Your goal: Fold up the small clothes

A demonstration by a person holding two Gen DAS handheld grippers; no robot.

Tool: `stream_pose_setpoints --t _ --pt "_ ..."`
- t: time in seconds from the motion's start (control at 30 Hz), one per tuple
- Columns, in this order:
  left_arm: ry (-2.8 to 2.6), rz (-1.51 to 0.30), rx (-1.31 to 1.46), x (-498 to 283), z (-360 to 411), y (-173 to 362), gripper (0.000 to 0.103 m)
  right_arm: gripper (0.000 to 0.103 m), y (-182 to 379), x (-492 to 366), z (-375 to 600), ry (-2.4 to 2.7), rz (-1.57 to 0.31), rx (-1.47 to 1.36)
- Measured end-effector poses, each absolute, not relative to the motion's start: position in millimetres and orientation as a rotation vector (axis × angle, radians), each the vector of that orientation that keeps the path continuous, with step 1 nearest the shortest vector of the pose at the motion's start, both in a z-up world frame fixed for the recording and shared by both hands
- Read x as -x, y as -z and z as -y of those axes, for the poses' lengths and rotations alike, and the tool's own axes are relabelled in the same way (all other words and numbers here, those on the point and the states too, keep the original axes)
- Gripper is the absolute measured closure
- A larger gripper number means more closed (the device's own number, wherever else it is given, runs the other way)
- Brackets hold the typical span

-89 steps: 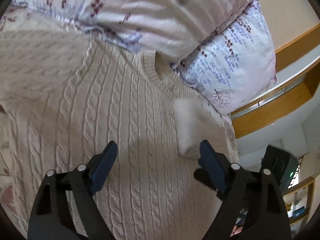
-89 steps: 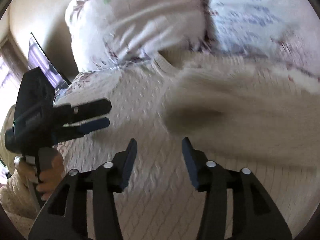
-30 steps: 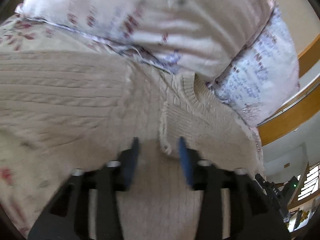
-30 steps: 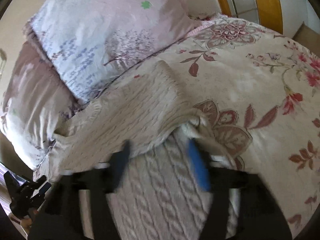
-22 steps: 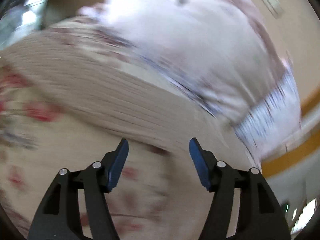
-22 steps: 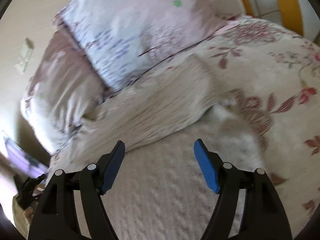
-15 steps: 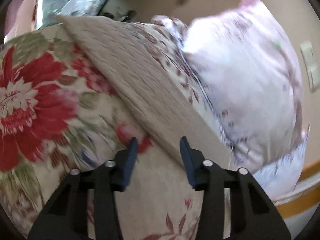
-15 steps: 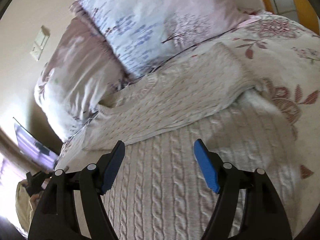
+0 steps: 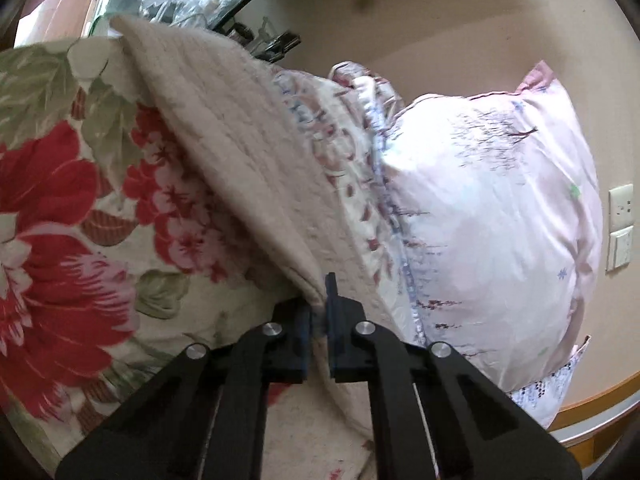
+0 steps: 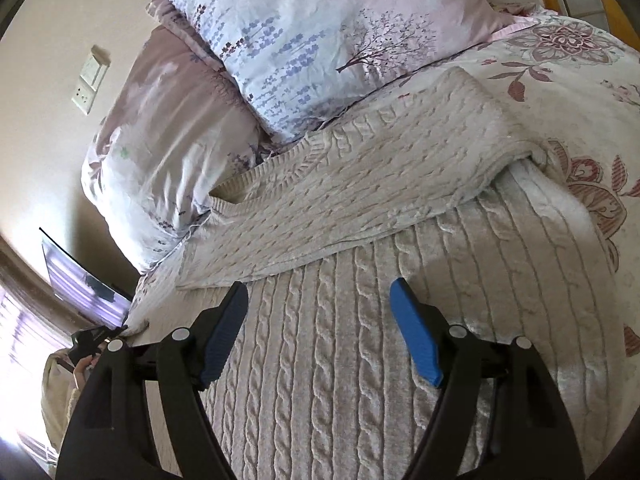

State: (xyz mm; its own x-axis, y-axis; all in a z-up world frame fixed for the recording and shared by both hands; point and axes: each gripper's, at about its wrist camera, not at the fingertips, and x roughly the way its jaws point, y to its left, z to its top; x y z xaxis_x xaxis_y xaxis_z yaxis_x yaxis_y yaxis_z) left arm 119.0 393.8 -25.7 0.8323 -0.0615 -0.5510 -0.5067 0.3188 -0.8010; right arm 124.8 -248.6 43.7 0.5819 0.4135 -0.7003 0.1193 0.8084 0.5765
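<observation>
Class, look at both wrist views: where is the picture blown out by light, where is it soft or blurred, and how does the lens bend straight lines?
Left wrist view: the pale pillow is washed out; the sweater fold looks slightly soft; the wall's corner line curves. Right wrist view: the lower left, by the window, is blown out; the sweater's cables are sharp; the open right gripper casts a soft shadow on them.

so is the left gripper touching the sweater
Touching: the left wrist view shows the left gripper with its jaws shut on the sweater edge.
</observation>
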Motion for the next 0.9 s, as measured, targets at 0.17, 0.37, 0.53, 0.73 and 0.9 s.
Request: stream_pose_setpoints --t 0.17,0.37,0.53,0.73,0.9 --pt "-0.175 -0.480 1.152 -129 -356 -17 0.098 0.028 -43 -125 250 -0.193 -0.944 -0.645" --pt "0.081 -0.509 1.046 -160 -253 -60 0.098 0.027 -44 -124 251 -0.197 -0.941 -0.654" --pt "0.298 -0.627 0.935 -200 -135 -61 0.098 0.027 -50 -122 253 -0.189 -0.951 -0.663" --pt "0.416 -0.913 0.698 -224 -35 -32 0.075 0.027 -77 -122 248 -0.176 -0.966 -0.529" --pt "0.417 -0.835 0.678 -194 -71 -43 0.054 0.027 -109 -138 217 -0.284 -0.946 -0.323"
